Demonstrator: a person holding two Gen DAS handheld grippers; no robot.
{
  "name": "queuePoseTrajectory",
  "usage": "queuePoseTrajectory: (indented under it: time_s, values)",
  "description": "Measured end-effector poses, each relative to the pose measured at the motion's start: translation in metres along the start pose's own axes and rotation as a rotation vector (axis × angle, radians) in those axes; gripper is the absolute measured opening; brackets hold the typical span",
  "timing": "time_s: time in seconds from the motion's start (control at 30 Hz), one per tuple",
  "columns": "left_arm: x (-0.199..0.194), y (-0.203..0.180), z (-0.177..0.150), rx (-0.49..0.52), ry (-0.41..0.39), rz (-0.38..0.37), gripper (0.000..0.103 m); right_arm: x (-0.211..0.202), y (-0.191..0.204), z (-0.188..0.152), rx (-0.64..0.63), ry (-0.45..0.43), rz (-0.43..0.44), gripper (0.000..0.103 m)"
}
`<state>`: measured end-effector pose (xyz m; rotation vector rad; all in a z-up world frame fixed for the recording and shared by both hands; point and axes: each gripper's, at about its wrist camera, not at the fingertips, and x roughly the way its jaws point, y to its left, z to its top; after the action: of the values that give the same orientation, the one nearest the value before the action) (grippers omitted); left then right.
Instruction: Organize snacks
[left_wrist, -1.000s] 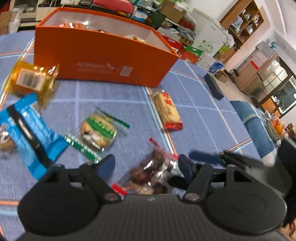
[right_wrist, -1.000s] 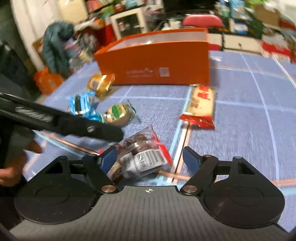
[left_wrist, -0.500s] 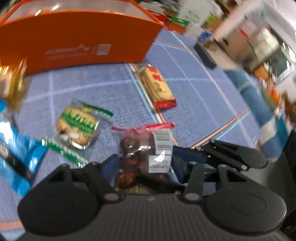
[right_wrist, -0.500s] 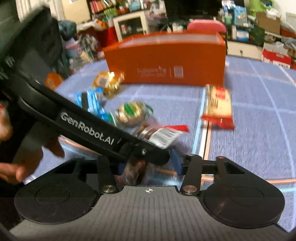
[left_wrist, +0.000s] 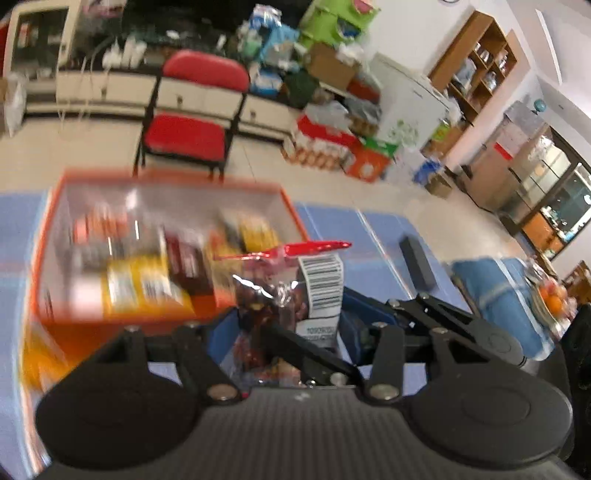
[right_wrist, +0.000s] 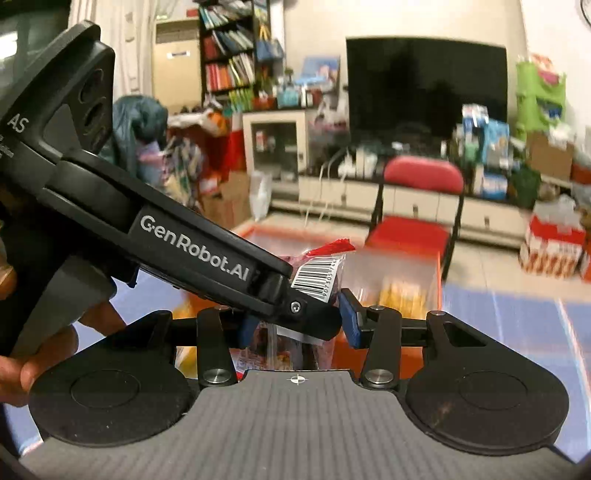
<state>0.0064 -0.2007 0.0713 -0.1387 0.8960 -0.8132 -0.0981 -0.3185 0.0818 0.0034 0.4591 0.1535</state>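
Tongs (left_wrist: 288, 325) of the left hand are closing, the last of the gap going, on a clear snack packet (left_wrist: 280, 295): the 2 blue pads sit against the packet's sides, and the packet stands upright between them, clear of the table. Its red sealed strip points up and a white barcode label faces the camera. Dark reddish pieces show through the film.

Right tongs (right_wrist: 297, 326) are narrowed to a small gap and grip the same snack packet (right_wrist: 321, 273) from the other side. Their blue pads (right_wrist: 349, 323) press the lower part of the packet. In the right wrist view the black arm of the left tongs (right_wrist: 184, 243) crosses in front from the left and hides most of the packet's body. A hand (right_wrist: 48, 354) holds that unit at the left edge.

Just beyond the packet stands an open orange box (left_wrist: 291, 214) on the blue table (left_wrist: 376, 236). The box already contains several wrapped snacks, yellow and dark red; blur prevents a count. A dark flat bar (left_wrist: 417, 262) lies on the table to the right of the box. A red chair (left_wrist: 192, 110) stands on the floor behind the table, in front of low white cabinets. A dark screen (right_wrist: 424, 88) stands above them.
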Motion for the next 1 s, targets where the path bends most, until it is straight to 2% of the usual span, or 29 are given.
queuePoseTrajectory:
  time_s: [0.07, 0.17, 0.27, 0.3, 0.4, 0.43, 0.5, 0.67, 0.73, 0.8, 0.9, 1.0]
  values:
    - [0.011, 0.005, 0.024, 0.011, -0.003, 0.024, 0.047, 0.026, -0.013, 0.018, 0.009, -0.009, 0.006, 0.03]
    - [0.04, 0.014, 0.044, 0.021, 0.021, 0.061, 0.048, 0.063, -0.037, 0.026, 0.06, 0.01, 0.025, 0.031]
    - [0.06, 0.024, 0.05, 0.041, 0.014, 0.109, 0.072, 0.097, -0.053, 0.019, 0.091, 0.059, 0.035, 0.047]
    - [0.061, 0.027, 0.05, 0.045, -0.006, 0.13, 0.072, 0.103, -0.056, 0.016, 0.096, 0.075, 0.026, 0.06]
    - [0.049, 0.03, 0.046, 0.051, -0.054, 0.137, 0.072, 0.088, -0.065, 0.012, 0.124, 0.029, 0.013, 0.061]
    - [0.038, 0.03, 0.042, 0.06, -0.075, 0.138, 0.073, 0.075, -0.066, 0.011, 0.137, 0.001, 0.013, 0.066]
    - [0.012, 0.028, 0.031, 0.069, -0.119, 0.136, 0.073, 0.048, -0.063, 0.007, 0.146, -0.032, 0.016, 0.078]
    - [-0.05, 0.038, -0.018, 0.024, -0.166, 0.152, 0.073, -0.018, -0.037, -0.02, 0.15, -0.059, 0.005, 0.095]
    - [-0.069, 0.048, -0.046, -0.005, -0.156, 0.186, 0.073, -0.035, -0.028, -0.04, 0.205, -0.043, 0.02, 0.095]
    - [-0.081, 0.058, -0.074, -0.035, -0.141, 0.234, 0.073, -0.042, -0.022, -0.059, 0.253, -0.008, 0.076, 0.095]
    - [-0.092, 0.072, -0.121, -0.064, -0.102, 0.321, 0.073, -0.05, -0.008, -0.095, 0.324, 0.051, 0.096, 0.095]
    - [-0.098, 0.079, -0.153, -0.083, -0.074, 0.383, 0.073, -0.051, 0.008, -0.124, 0.358, 0.121, 0.109, 0.095]
